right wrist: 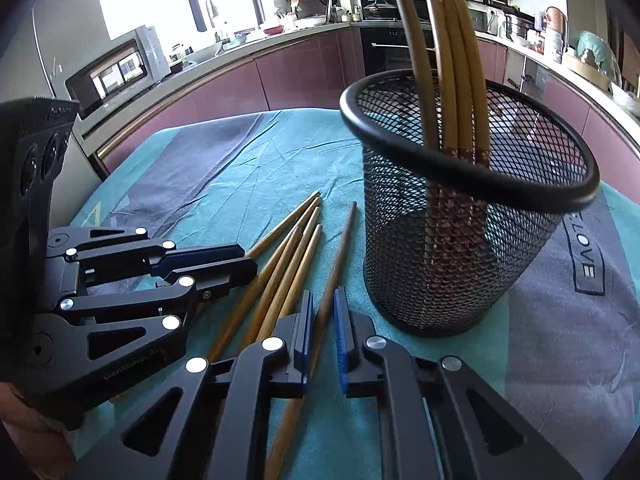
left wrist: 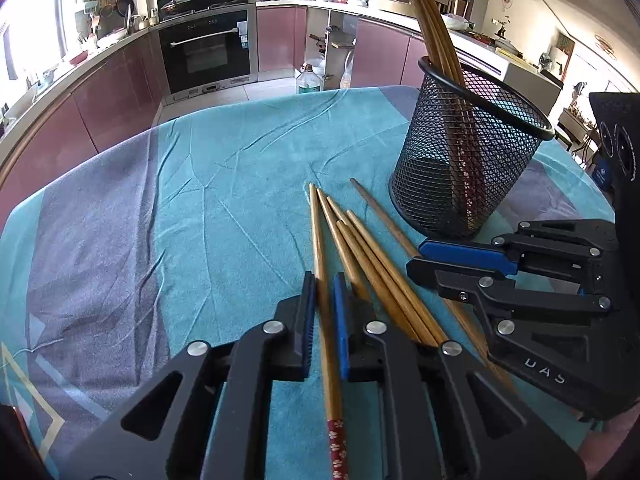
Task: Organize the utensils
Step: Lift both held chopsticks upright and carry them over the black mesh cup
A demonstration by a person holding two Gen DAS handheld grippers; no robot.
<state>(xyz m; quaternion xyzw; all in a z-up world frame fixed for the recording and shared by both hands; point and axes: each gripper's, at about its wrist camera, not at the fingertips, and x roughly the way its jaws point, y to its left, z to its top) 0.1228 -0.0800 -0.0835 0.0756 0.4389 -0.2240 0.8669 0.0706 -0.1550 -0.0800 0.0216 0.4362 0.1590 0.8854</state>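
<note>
Several bamboo chopsticks (left wrist: 362, 250) lie fanned on the teal cloth, tips pointing away from me. My left gripper (left wrist: 324, 280) is shut on the leftmost chopstick (left wrist: 319, 236), whose red flowered end shows below the fingers. My right gripper (right wrist: 323, 294) is shut on the rightmost chopstick (right wrist: 342, 248), which lies apart from the fan and nearest the cup. A black mesh cup (left wrist: 460, 176) stands upright just beyond and right of the chopsticks, with several more chopsticks (right wrist: 452, 60) leaning inside it. Each gripper shows in the other's view: the right gripper (left wrist: 416, 258) and the left gripper (right wrist: 250, 260).
The teal and grey tablecloth (left wrist: 180, 200) covers a round table whose far edge curves behind the cup. Beyond it are maroon kitchen cabinets, an oven (left wrist: 206, 54) and a cluttered counter. A person's hand (right wrist: 36, 432) holds the left gripper's body.
</note>
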